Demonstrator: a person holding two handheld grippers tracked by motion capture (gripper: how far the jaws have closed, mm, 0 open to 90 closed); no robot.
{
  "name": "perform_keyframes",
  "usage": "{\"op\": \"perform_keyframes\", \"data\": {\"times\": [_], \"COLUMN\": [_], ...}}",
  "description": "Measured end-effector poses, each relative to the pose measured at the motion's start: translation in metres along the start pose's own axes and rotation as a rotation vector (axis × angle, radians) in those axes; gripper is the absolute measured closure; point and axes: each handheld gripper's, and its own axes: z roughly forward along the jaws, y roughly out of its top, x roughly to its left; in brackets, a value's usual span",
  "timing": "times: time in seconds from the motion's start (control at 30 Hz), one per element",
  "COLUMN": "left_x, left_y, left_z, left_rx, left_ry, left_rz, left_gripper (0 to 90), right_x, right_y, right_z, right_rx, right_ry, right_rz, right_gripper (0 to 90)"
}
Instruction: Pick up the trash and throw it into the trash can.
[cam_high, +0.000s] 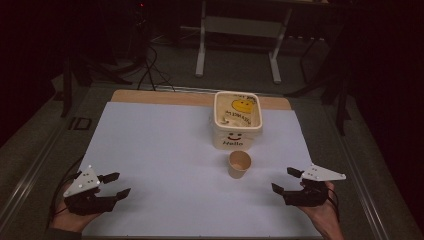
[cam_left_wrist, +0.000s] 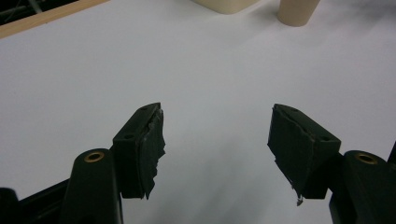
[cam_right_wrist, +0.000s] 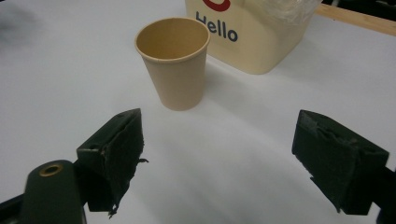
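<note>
A tan paper cup stands upright and empty on the white sheet, just in front of a cream tub printed with "Hello" and a smiley. My left gripper rests at the near left corner, open, with nothing between its jaws. My right gripper sits at the near right, open too, a short way right of the cup. In the right gripper view the cup stands ahead of the open gripper, the tub behind it. The left gripper faces bare sheet, with the cup's base far off.
The white sheet covers a wooden board whose far edge shows. A metal stand and cables lie on the dark floor beyond the table. Bare sheet stretches between the two grippers.
</note>
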Motion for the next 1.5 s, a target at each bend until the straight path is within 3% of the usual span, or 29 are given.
{"op": "perform_keyframes", "data": {"times": [0.7, 0.97, 1.5], "left_x": [0.002, 0.002, 0.004], "left_y": [0.000, -0.001, -0.002], "left_z": [-0.002, 0.001, 0.000], "left_rx": [-0.009, 0.006, 0.002], "left_ry": [0.012, 0.007, 0.004], "left_rz": [-0.021, -0.027, -0.039], "left_gripper": [34.1, 34.1, 34.4], "right_x": [0.004, 0.010, 0.024], "right_y": [0.005, 0.022, 0.067], "right_z": [0.006, 0.014, 0.045], "right_rx": [-0.001, -0.004, 0.003], "right_ry": [0.016, 0.041, 0.063], "right_rz": [0.039, 0.028, -0.010], "right_gripper": [15.9, 16.3, 16.8]}}
